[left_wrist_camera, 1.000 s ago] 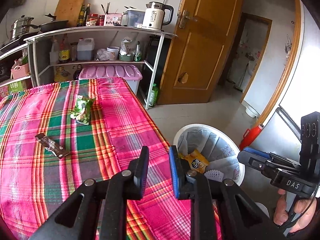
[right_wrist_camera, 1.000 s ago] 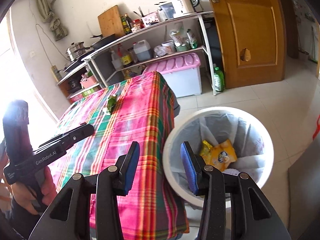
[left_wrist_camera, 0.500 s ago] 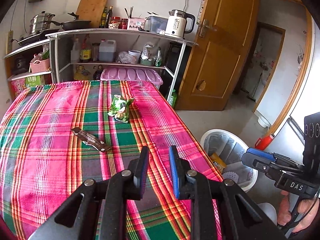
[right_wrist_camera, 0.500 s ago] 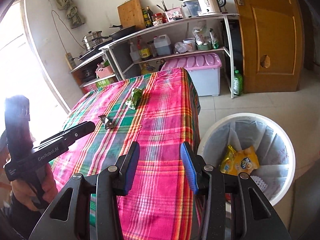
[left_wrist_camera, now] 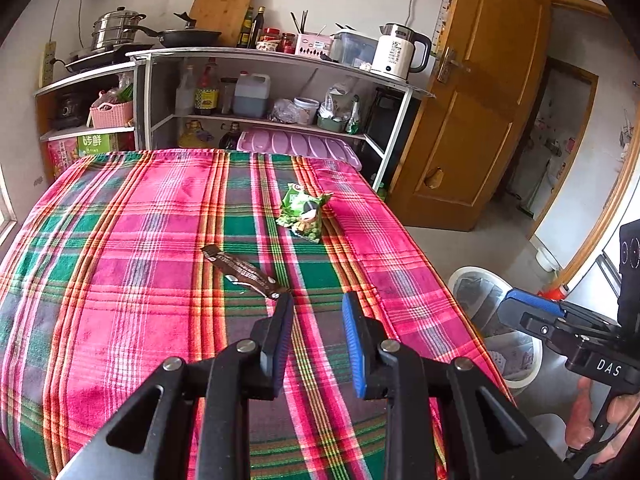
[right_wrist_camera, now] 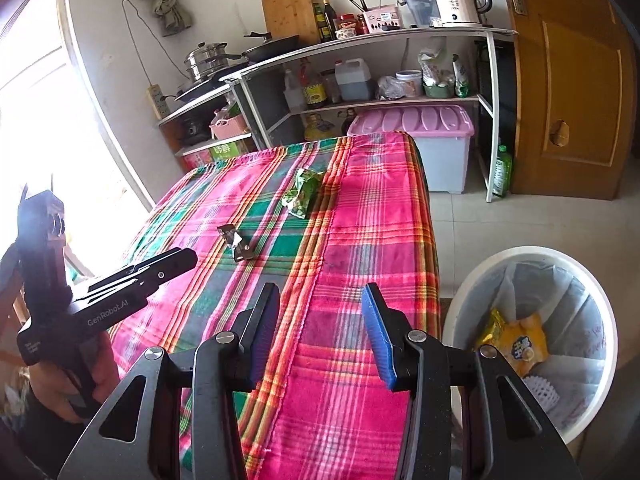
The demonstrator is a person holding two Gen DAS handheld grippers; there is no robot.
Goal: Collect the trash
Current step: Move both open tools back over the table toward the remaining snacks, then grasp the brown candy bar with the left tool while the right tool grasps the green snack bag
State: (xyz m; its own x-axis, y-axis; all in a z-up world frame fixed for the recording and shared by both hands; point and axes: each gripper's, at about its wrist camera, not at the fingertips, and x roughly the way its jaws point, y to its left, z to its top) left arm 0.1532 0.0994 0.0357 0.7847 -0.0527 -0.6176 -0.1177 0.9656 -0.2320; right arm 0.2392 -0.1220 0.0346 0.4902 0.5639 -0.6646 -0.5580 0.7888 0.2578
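Two wrappers: brown wrapper [left_wrist_camera: 240, 270] and green packet [left_wrist_camera: 305, 213] are lying on the tablecloth [left_wrist_camera: 120, 280].
Left gripper [left_wrist_camera: 316, 312]: jaws have just been opening, nothing between them.
Right gripper [right_wrist_camera: 320, 304]: jaws standing apart, empty.
Risk: flat wrapper is likely sliding away, or cloth getting pinched.

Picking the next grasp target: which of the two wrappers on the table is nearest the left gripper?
The dark brown wrapper, lying flat just ahead of the left gripper. The green snack bag lies farther back on the plaid cloth.

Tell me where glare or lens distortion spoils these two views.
Right wrist view: the window at left is blown out white, washing over the left gripper. Left wrist view: evenly lit, but fisheye bends the shelf and door, with dark corners.
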